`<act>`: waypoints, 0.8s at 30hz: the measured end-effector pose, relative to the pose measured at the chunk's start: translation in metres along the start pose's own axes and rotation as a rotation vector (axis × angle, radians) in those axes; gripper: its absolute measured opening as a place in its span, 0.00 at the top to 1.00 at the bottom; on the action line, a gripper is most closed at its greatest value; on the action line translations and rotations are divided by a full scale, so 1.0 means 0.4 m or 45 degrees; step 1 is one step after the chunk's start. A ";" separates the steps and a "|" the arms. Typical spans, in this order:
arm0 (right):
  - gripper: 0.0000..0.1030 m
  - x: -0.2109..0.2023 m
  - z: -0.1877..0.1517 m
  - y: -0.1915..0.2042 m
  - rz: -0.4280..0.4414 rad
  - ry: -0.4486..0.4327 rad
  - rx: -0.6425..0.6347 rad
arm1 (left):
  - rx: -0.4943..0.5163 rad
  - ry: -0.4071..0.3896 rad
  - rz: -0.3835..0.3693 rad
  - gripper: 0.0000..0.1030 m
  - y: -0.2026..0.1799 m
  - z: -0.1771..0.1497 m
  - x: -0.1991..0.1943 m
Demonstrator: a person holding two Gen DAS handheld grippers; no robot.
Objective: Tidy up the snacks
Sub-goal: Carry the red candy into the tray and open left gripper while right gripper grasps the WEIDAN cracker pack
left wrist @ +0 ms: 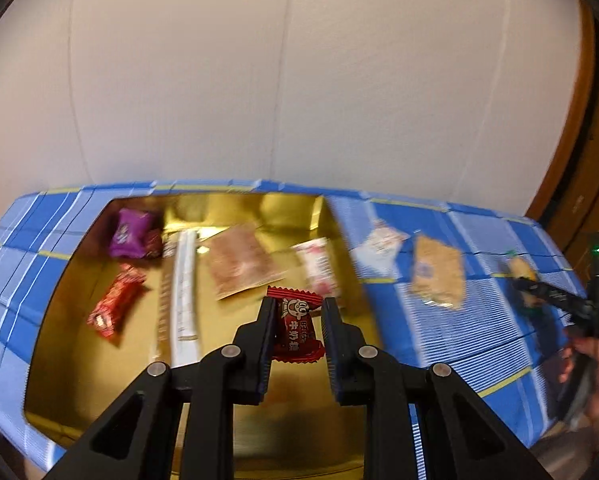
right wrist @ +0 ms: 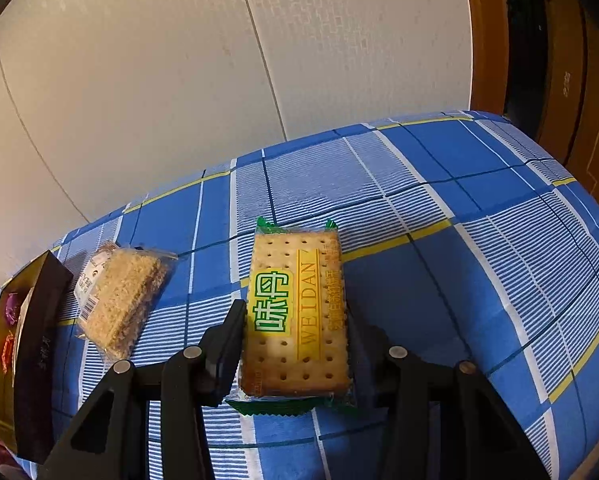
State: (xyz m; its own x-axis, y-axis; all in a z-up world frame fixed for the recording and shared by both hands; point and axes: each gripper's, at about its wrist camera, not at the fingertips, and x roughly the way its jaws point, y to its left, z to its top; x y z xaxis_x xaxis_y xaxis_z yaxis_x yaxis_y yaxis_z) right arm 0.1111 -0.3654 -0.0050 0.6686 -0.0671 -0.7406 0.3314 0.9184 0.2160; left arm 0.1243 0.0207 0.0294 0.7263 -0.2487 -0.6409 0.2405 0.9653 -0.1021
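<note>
My left gripper [left wrist: 299, 306] is shut on a small red milk candy [left wrist: 297, 332] and hangs over the gold inside of an open box [left wrist: 99, 360]. In the box lie a purple pack [left wrist: 129, 234], a red pack [left wrist: 115, 304], a long white stick pack [left wrist: 183, 292], a tan pouch [left wrist: 241, 262] and a pink-white pack [left wrist: 319, 266]. My right gripper [right wrist: 295, 312] is shut on a green and yellow cracker pack [right wrist: 295, 312] low over the blue checked cloth [right wrist: 459, 280]. The pack hides the right finger's pad.
On the cloth right of the box lie a white pack [left wrist: 379, 246] and a clear-wrapped oat bar [right wrist: 119, 300]. The box's dark outer wall [right wrist: 39, 340] stands at the left. A hand [left wrist: 595, 380] holds the right gripper. A wall runs behind and a wooden door [right wrist: 579, 80] stands at the right.
</note>
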 end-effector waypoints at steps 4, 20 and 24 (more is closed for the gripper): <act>0.53 -0.012 -0.003 0.002 0.017 -0.013 0.013 | -0.044 0.065 0.028 0.78 0.069 -0.010 0.032; 0.53 -0.053 -0.013 0.041 0.009 -0.078 -0.023 | -0.168 0.170 0.110 0.78 0.165 -0.042 0.098; 0.53 -0.064 -0.019 0.044 0.029 -0.090 -0.007 | -0.186 0.191 0.127 0.77 0.173 -0.045 0.105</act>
State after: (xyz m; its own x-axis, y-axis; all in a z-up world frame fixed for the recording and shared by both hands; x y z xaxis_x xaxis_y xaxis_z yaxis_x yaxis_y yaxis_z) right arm 0.0949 -0.3446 0.0131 0.7213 -0.0730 -0.6888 0.3119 0.9221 0.2289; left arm 0.1599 0.0786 -0.0183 0.6356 -0.1475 -0.7578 0.0688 0.9885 -0.1346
